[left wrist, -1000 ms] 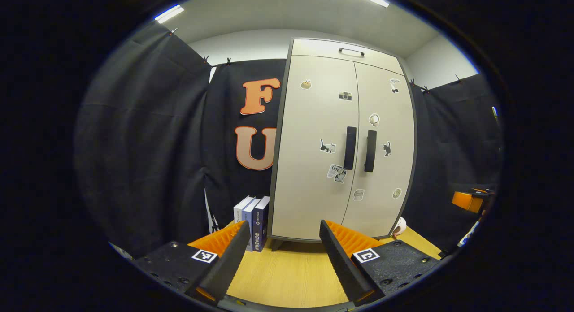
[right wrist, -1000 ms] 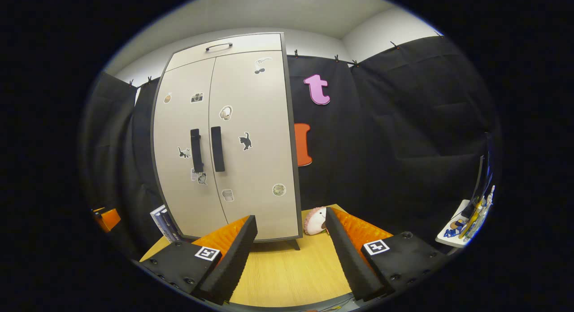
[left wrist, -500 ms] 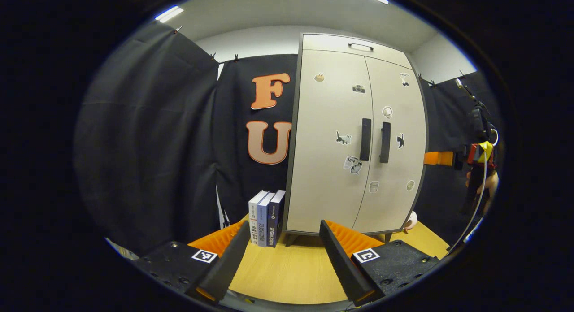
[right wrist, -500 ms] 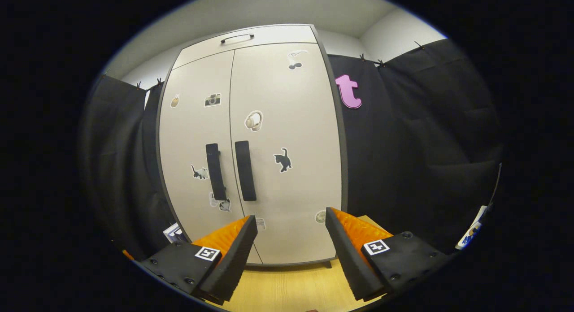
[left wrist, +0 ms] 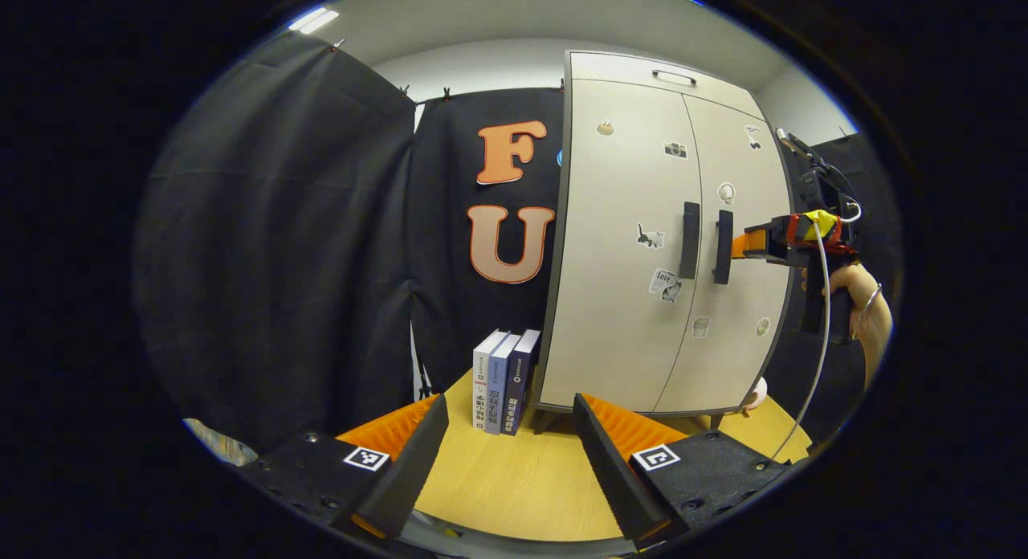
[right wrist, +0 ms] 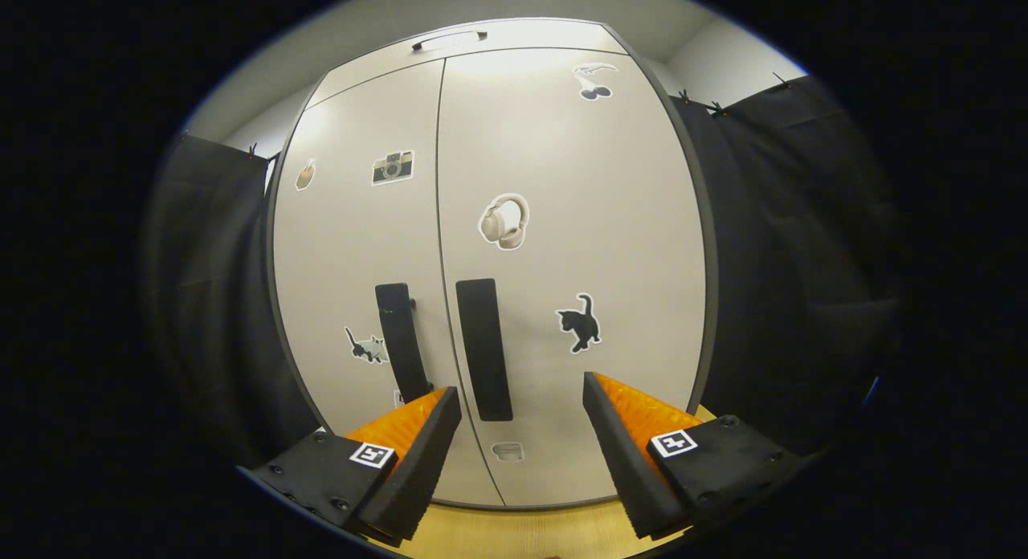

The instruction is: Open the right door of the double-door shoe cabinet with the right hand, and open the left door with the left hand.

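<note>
A pale double-door shoe cabinet (left wrist: 618,286) (right wrist: 522,141) stands on a wooden table (left wrist: 514,479), both doors closed, stickers on them. Two black vertical handles sit at the middle seam: the left door's handle (left wrist: 689,240) (right wrist: 400,342) and the right door's handle (left wrist: 723,246) (right wrist: 484,348). My right gripper (right wrist: 520,402) is open, close in front of the right door, with that handle just left of its gap. In the left gripper view that right gripper (left wrist: 743,244) almost touches the right handle, held by a hand (left wrist: 871,314). My left gripper (left wrist: 507,430) is open, low over the table, well back from the cabinet.
Three books (left wrist: 506,382) stand upright on the table against the cabinet's left side. A small pale plush toy (left wrist: 755,394) peeks out at the cabinet's right foot. Black cloth walls close in on both sides. A drawer handle (left wrist: 673,76) sits on the cabinet's top panel.
My right gripper has moved up and in toward the cabinet, so the doors and right handle loom larger. My left gripper has drifted left and back. Both doors stay closed.
</note>
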